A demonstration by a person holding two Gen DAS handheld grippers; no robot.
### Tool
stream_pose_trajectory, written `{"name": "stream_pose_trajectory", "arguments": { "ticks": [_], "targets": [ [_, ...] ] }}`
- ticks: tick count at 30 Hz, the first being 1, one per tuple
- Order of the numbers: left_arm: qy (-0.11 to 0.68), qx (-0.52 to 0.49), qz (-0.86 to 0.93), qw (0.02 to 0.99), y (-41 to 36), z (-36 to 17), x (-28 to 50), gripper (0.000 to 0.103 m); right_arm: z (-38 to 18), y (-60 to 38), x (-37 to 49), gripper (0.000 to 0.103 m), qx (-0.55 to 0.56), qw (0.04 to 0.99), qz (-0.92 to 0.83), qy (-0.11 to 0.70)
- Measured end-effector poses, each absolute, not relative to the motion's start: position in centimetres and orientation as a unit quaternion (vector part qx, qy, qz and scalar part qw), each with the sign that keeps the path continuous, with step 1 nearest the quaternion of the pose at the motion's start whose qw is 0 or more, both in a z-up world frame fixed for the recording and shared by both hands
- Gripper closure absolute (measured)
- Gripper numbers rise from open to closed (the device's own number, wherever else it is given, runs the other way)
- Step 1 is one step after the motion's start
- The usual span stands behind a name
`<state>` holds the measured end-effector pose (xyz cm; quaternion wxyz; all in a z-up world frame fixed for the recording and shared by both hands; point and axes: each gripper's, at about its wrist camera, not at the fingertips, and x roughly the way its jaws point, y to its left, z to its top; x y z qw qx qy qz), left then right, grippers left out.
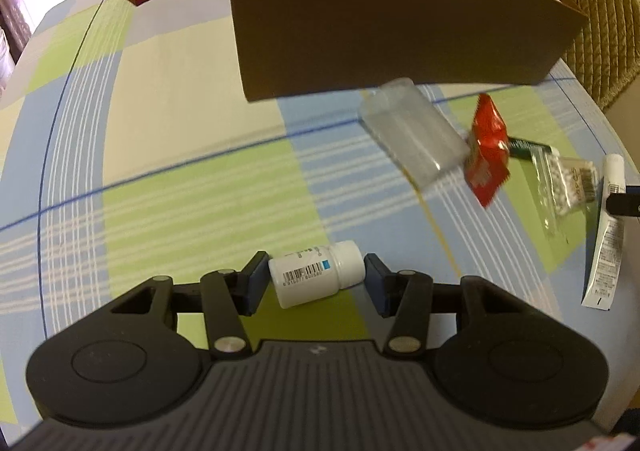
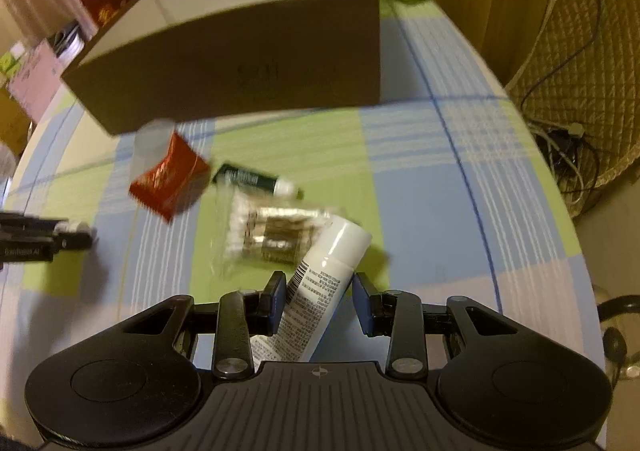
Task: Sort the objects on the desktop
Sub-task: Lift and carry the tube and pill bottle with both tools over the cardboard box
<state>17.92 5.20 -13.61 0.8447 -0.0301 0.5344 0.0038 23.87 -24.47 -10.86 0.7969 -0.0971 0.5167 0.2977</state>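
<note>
White plastic, light and stiff but slick, the pill bottle (image 1: pixel 316 274) lay sideways, pinched end to end in the left gripper (image 1: pixel 316 281) fingers. The right gripper (image 2: pixel 318 301) had narrowed on a soft white tube (image 2: pixel 320 291), better held mid-body. Both hung just above the checked tabletop (image 1: pixel 180 131), near the brown box (image 1: pixel 380 31).

The inside of the brown box (image 1: pixel 384 31) is hidden behind its near wall. The red packet (image 2: pixel 170 181) and clear bag (image 2: pixel 264 235) are blurred, their print unreadable. At three o'clock, the white tube (image 1: pixel 606 235) is partly covered.
</note>
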Motion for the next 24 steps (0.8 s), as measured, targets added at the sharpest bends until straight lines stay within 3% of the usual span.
{"name": "stream_pose_trajectory", "arguments": {
  "ticks": [4, 8, 11, 13, 14, 18, 24],
  "targets": [
    [0.538, -0.025, -0.006, 0.842, 4.4, -13.6, 17.5, 0.057, -11.9, -24.5, 23.6, 0.068, -0.106, 0.786, 0.288, 0.536],
    [0.54, -0.021, -0.015, 0.841, 3.0, -13.6, 17.3, 0.057, -12.6, -24.5, 22.9, 0.05, -0.1, 0.793, 0.257, 0.543],
    [0.54, -0.019, -0.016, 0.841, 2.3, -13.7, 17.4, 0.057, -12.8, -24.5, 22.2, 0.05, -0.1, 0.803, 0.241, 0.535],
    [0.541, -0.015, -0.016, 0.841, 1.9, -13.6, 17.3, 0.057, -12.8, -24.1, 21.7, 0.051, -0.114, 0.808, 0.24, 0.527],
    [0.541, -0.013, -0.015, 0.841, 1.7, -13.6, 17.3, 0.057, -12.9, -23.7, 21.4, 0.061, -0.128, 0.808, 0.247, 0.519],
    [0.542, -0.008, -0.015, 0.84, 1.3, -13.6, 17.2, 0.057, -12.9, -23.3, 20.5, 0.071, -0.149, 0.808, 0.26, 0.508],
    [0.543, -0.004, -0.022, 0.84, 0.6, -13.5, 16.6, 0.057, -12.0, -25.4, 20.4, 0.074, -0.097, 0.807, 0.27, 0.516]
  ]
}}
